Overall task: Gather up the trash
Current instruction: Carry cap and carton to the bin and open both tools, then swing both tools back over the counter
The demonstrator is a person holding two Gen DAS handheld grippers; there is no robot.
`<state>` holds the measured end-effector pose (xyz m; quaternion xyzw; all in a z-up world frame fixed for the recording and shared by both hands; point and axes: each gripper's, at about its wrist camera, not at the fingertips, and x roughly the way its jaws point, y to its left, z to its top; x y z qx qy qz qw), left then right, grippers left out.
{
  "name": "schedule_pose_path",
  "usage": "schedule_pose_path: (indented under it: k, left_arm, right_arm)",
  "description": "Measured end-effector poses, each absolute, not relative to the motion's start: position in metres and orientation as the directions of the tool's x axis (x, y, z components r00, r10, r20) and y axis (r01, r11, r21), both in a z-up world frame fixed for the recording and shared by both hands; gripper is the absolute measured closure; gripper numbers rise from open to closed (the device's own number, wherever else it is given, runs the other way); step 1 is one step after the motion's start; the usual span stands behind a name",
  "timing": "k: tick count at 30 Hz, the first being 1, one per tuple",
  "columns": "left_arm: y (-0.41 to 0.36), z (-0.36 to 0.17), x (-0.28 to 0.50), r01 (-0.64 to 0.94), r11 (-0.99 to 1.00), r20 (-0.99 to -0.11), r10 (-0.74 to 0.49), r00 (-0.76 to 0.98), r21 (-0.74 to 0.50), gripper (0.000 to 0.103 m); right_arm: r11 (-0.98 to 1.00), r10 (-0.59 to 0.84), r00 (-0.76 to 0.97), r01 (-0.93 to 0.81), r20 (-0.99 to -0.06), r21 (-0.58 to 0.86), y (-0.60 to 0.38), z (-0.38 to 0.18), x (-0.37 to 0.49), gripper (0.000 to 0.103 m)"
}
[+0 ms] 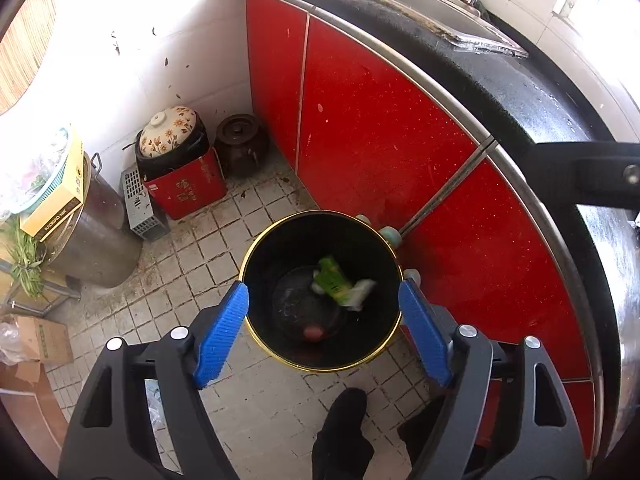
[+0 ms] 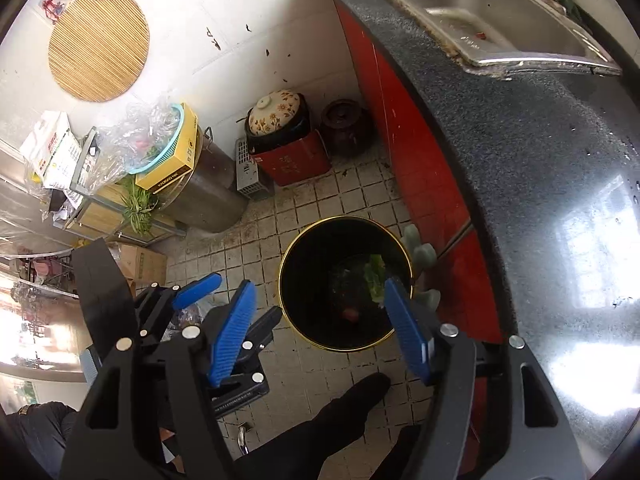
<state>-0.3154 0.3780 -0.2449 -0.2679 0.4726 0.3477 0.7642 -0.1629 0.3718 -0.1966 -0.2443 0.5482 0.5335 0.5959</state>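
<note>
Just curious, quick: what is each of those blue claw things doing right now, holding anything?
Left gripper: jaws open, empty, above the black bin.
Right gripper: jaws open, empty, above that bin.

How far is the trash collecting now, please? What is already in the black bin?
Done: a green wrapper and a small red piece are inside the black bin. In hand: nothing; the left gripper and right gripper are open and empty above the bin. Left: plastic scraps on the floor beside the bin may need collecting; they are partly hidden.
</note>
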Motion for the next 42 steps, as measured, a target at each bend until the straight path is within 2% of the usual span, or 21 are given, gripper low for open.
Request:
schedule_pose_path:
  k: [7,13,17,22,26,31,37,42]
  left_arm:
    - [0.362,-0.209,-0.304,-0.755,0.654,-0.885,0.329,0.33,-0.039,0.015]
    - [0.319,-0.155,-0.251,-0.65,0.76,-0.839,0.354,0.414,0.0,0.008]
    - [0.27,-0.127,-0.193,-0.498,0.867,-0.811,0.269,0.52,-0.031,0.008]
    - [0.176,-0.096,-0.106,-0.195,0.98,-0.778,0.087,0.623,-0.047,0.008]
    - [0.091,-0.08,-0.055,0.033,0.998,-0.761,-0.065,0.646,-0.058,0.008]
    - [0.008,-0.075,-0.024,0.234,0.971,-0.753,-0.185,0.632,-0.042,0.008]
    - [-0.021,-0.082,-0.003,0.333,0.943,-0.769,-0.22,0.601,-0.009,0.008]
    - [-0.014,-0.1,0.039,0.338,0.94,-0.798,-0.18,0.576,0.033,0.008]
  right_arm:
    - [0.36,0.455,-0.089,-0.891,-0.886,0.275,0.322,-0.147,-0.134,0.025]
    - [0.537,0.523,0.122,-0.815,-0.844,0.215,0.214,-0.088,-0.077,0.018]
    - [0.708,0.496,0.297,-0.682,-0.816,0.182,0.117,-0.057,-0.033,0.018]
    - [0.878,0.383,0.484,-0.455,-0.787,0.147,-0.014,-0.03,0.003,0.018]
    - [0.948,0.276,0.571,-0.294,-0.773,0.121,-0.106,-0.016,0.008,0.018]
    - [0.98,0.193,0.619,-0.163,-0.761,0.116,-0.194,-0.012,0.002,0.018]
    - [0.983,0.182,0.625,-0.13,-0.759,0.129,-0.244,-0.014,-0.001,0.018]
    - [0.979,0.202,0.607,-0.156,-0.769,0.135,-0.249,-0.02,0.017,0.018]
